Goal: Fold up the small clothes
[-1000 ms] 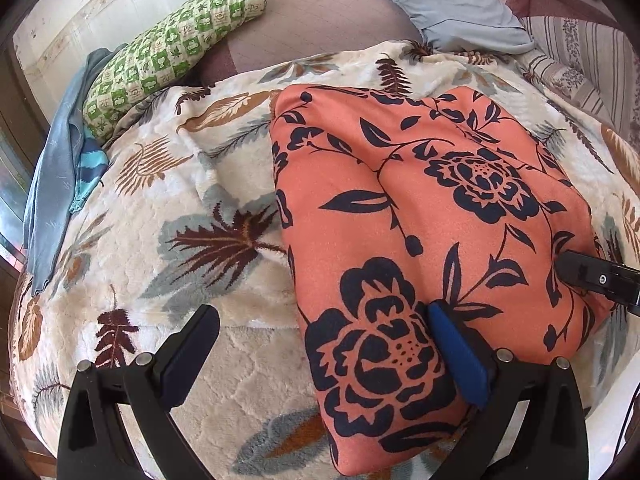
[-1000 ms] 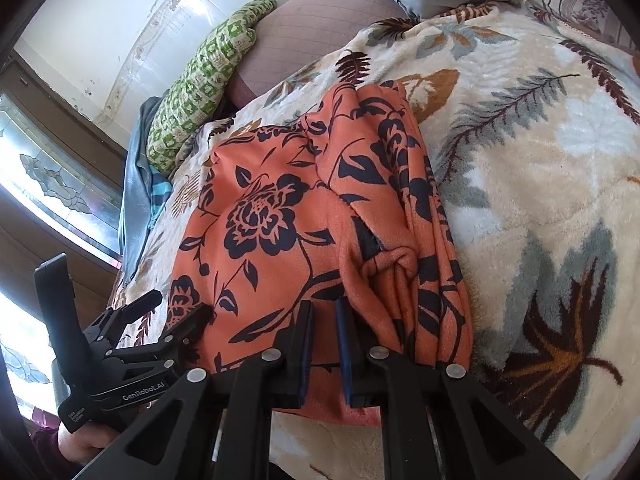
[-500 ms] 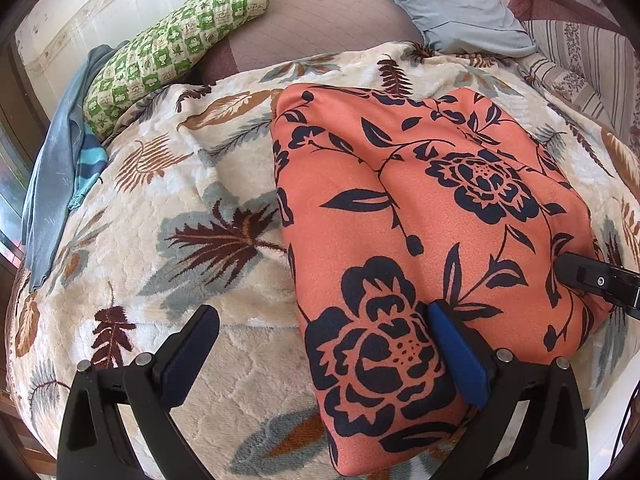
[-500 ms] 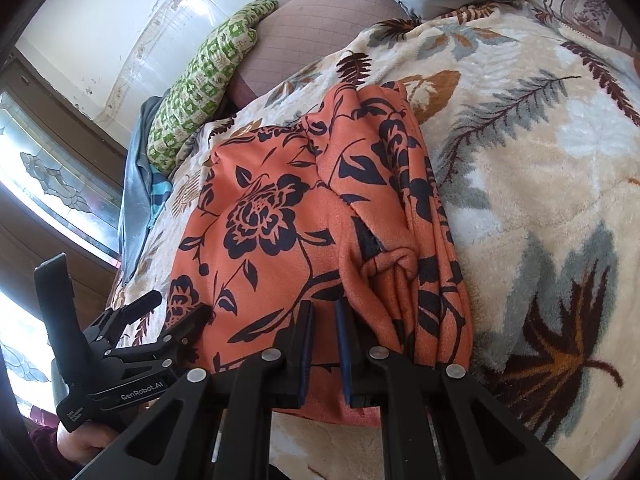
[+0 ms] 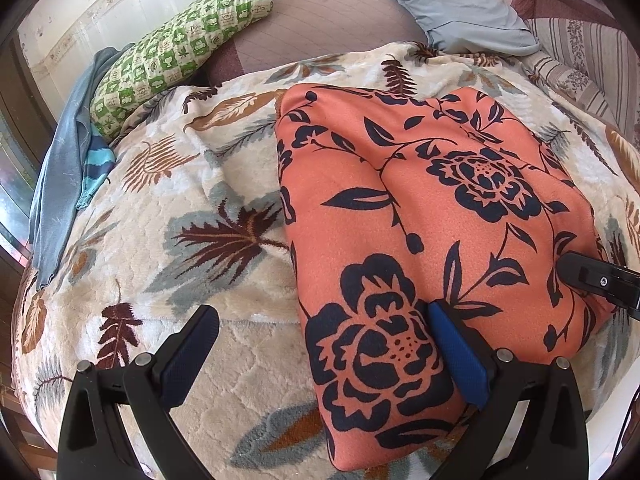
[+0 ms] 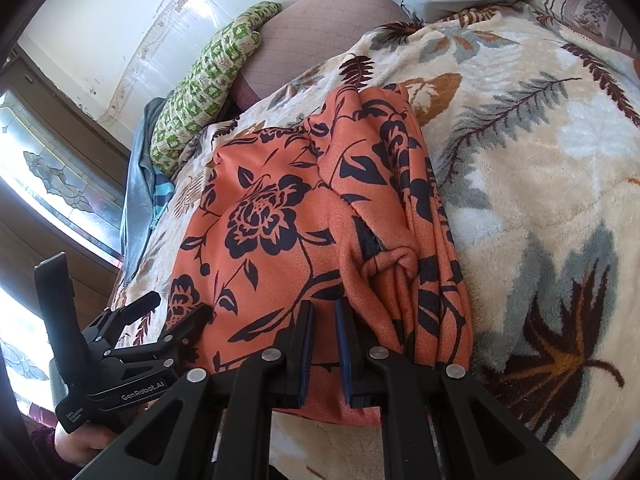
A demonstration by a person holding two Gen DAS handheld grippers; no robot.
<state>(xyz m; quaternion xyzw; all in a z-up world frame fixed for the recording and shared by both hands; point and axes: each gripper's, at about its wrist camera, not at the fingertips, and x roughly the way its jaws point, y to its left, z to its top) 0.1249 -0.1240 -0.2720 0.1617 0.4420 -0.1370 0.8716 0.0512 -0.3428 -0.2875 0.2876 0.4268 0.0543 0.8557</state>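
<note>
Both wrist views look steeply down, sharing the orange garment (image 5: 420, 220).

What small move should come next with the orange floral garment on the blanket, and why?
Probably close the left claw on the near edge of the orange floral garment: it stands open there, while the right claw looks already shut on that edge, so both could then lift it.

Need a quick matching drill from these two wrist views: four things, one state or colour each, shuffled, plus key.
Things:
1. left gripper
2. right gripper
3. garment
4. pillow

Descriptions:
A. green and white checks
B. jaws nearly closed over the fabric's near edge
C. orange with dark flowers, folded
D. jaws wide open, one finger on the fabric

Pairs: 1-D, 2-B, 3-C, 4-A
</note>
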